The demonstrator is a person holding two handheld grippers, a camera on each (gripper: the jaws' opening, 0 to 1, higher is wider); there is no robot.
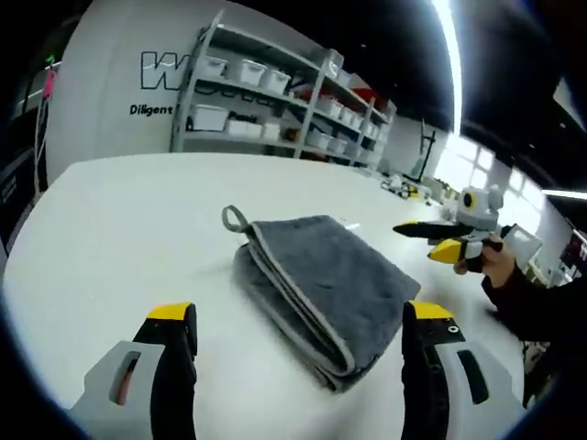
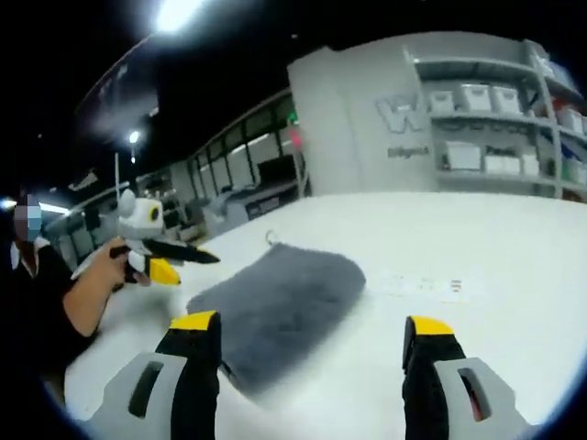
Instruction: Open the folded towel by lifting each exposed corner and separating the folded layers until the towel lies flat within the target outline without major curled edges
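The grey folded towel [image 1: 316, 289] is lying untouched on the white desk [image 1: 128, 238]. Both the left hand-held gripper [image 1: 298, 335] and right hand-held gripper [image 2: 312, 344] are held apart, empty. The top layer alone should be pinched at the corner by the hanging loop [image 1: 234, 218].

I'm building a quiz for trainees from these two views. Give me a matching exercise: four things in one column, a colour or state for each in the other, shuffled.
Things:
1. towel
2. table
3. left hand-held gripper
4. shelf bins

Descriptions:
A. open, yellow-tipped
B. grey, folded in layers
C. white, stacked on a rack
D. white, flat, bearing the towel

Pairs: 1-B, 2-D, 3-A, 4-C
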